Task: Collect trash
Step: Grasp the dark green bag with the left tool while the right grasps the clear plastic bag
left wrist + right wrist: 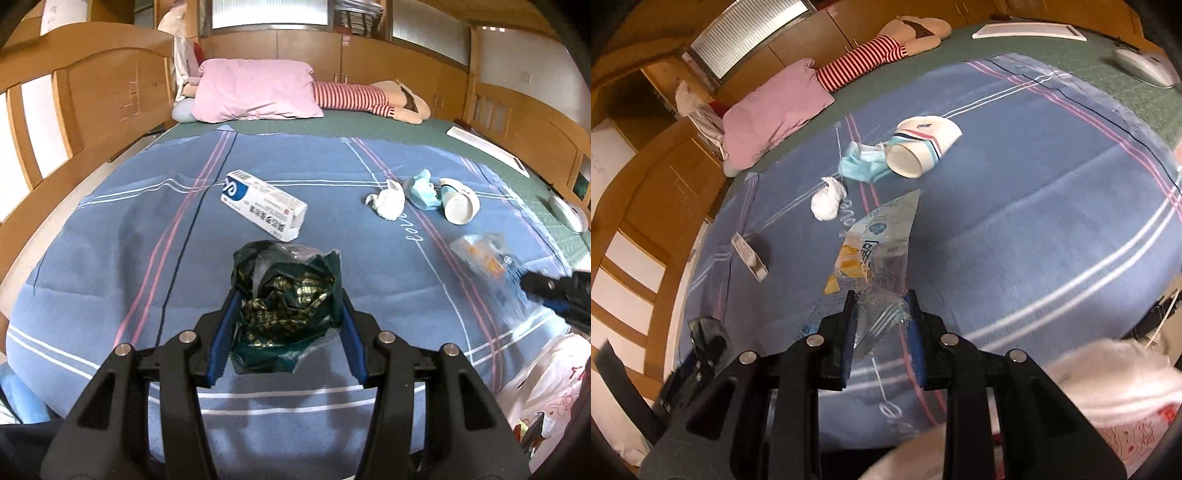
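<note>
Left hand-held gripper (286,314) clamped on crumpled dark green bag (284,295) above bed (110,258). Right hand-held gripper (881,314) clamped on clear plastic wrapper (875,243), near paper cup (923,147) on bed.

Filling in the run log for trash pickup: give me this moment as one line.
left gripper: shut on green bag | right gripper: shut on clear wrapper | on bed: box, tissue, mask, cup

Both wrist cameras look steeply down, close over the bed (110,258) – each along its own fingers. Both show the pillow (255,90) and paper cup (923,147).
</note>
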